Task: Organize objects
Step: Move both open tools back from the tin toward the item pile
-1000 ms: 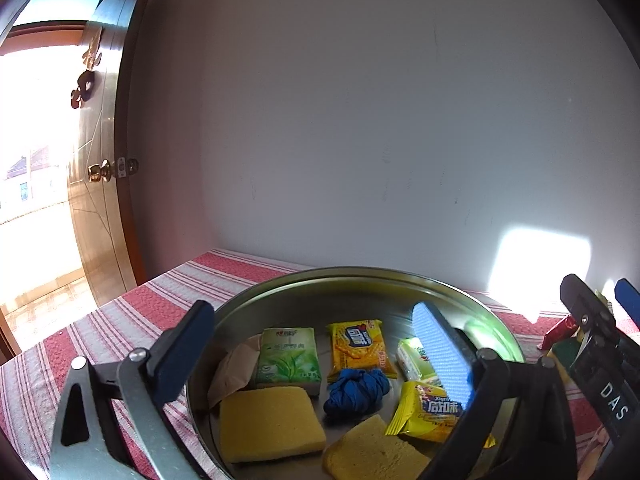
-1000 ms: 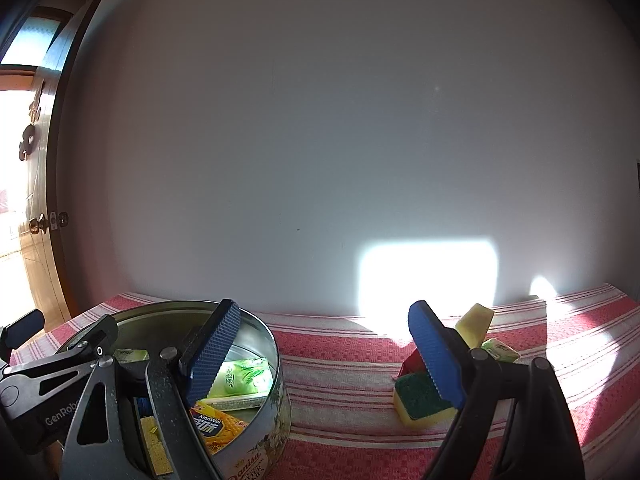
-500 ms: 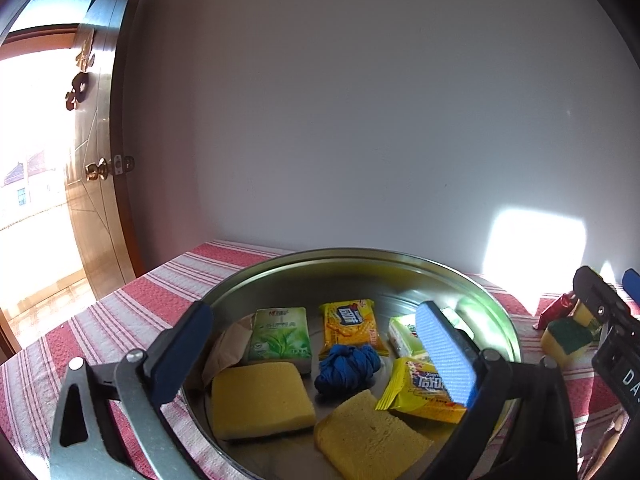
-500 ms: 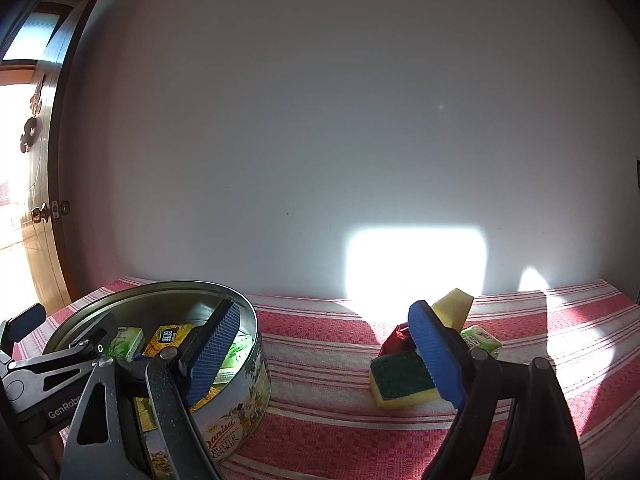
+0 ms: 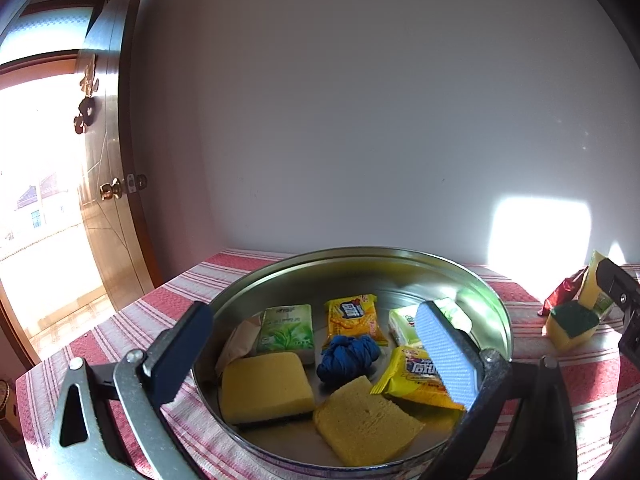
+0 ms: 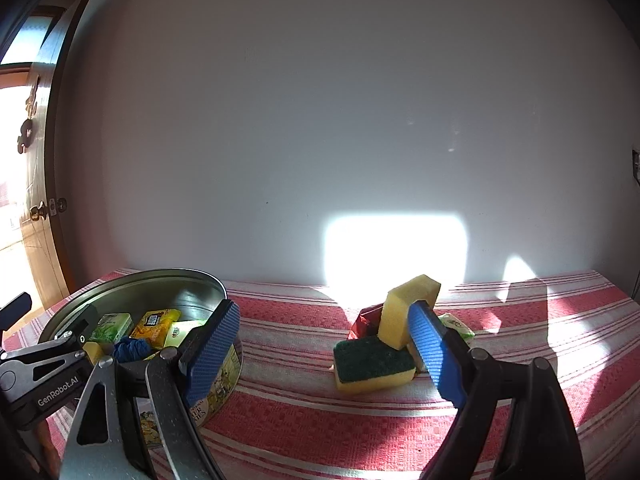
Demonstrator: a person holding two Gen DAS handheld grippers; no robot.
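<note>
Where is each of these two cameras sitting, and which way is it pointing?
Left wrist: rides the left gripper, looking down along its open fingers into the tin of snacks and sponges; the right gripper's tip shows at the edge.
Right wrist: rides the right gripper, facing the wall over the tablecloth and green-topped sponge; the left gripper shows at left.
Shared: tin, sponge, wall, door.

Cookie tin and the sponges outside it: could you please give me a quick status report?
Left tongs open over the cookie tin. Right tongs open, empty. Green-topped sponge and upright yellow sponge on the cloth, outside. Nothing blocking.
</note>
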